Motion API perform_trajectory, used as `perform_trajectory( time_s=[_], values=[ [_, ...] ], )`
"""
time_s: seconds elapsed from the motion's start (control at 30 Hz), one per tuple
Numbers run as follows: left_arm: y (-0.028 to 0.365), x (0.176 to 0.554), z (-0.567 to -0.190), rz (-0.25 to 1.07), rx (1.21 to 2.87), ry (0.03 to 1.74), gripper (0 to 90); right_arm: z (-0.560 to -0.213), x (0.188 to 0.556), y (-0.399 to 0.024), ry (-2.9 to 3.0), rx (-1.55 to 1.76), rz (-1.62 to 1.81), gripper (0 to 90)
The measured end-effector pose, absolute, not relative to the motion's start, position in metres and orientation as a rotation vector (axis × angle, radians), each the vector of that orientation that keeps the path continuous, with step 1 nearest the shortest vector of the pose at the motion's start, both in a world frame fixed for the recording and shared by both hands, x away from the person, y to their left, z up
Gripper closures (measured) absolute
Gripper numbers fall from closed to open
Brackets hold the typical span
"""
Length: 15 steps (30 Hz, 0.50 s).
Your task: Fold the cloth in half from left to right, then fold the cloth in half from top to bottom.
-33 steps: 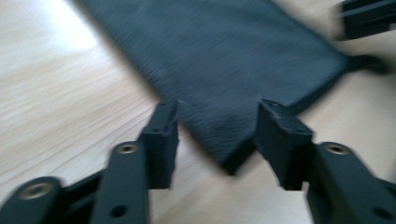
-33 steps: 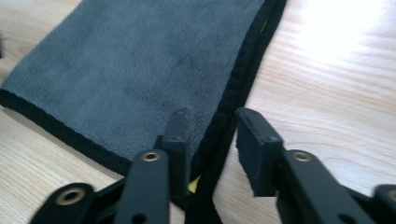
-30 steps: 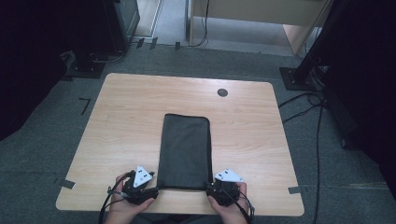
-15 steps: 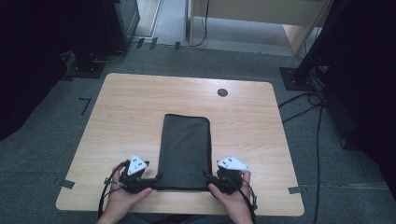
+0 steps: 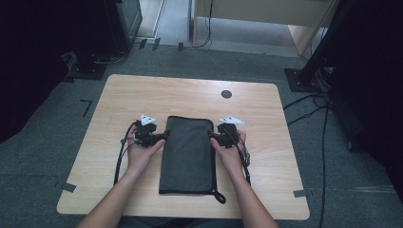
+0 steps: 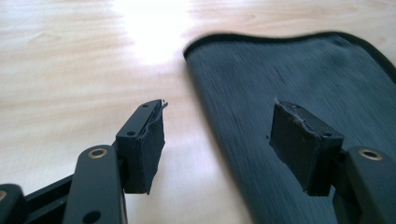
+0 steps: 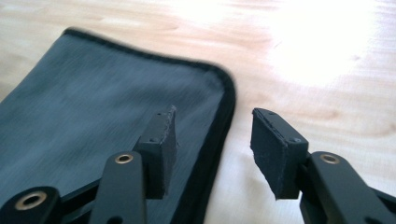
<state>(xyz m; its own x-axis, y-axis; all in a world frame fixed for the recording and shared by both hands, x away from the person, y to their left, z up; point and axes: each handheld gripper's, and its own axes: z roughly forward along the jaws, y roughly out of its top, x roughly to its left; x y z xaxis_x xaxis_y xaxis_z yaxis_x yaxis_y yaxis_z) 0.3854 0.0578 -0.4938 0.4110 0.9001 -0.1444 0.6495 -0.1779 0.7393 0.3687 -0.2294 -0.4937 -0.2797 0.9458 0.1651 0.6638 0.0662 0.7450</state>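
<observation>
Left tongs [image 5: 166,134] and right tongs [image 5: 211,135] spread, jaws just easing closer, straddling the dark cloth's [image 5: 187,154] side edges without pinching. Moved up from the near end to its far corners. Lying flat mid-desk [image 5: 119,95], cloth folded shorter, black-trimmed, loop at the near corner.

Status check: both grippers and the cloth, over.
Left gripper and right gripper open, jaws astride the long edges of the dark grey cloth, just closing. Cloth flat on table. Nothing obstructing.
</observation>
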Motion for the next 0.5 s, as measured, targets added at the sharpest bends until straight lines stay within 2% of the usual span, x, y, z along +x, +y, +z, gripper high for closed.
perform_trajectory(
  time_s=[0.23,0.5],
  values=[
    [0.043,0.421,-0.496,0.467,1.936,1.387,37.4,-0.501,0.397,-0.231,2.005,1.665,1.103,49.3],
    [0.036,0.428,-0.501,0.439,1.940,1.398,42.9,-0.511,0.404,-0.225,2.043,1.675,1.065,51.0]
  ],
)
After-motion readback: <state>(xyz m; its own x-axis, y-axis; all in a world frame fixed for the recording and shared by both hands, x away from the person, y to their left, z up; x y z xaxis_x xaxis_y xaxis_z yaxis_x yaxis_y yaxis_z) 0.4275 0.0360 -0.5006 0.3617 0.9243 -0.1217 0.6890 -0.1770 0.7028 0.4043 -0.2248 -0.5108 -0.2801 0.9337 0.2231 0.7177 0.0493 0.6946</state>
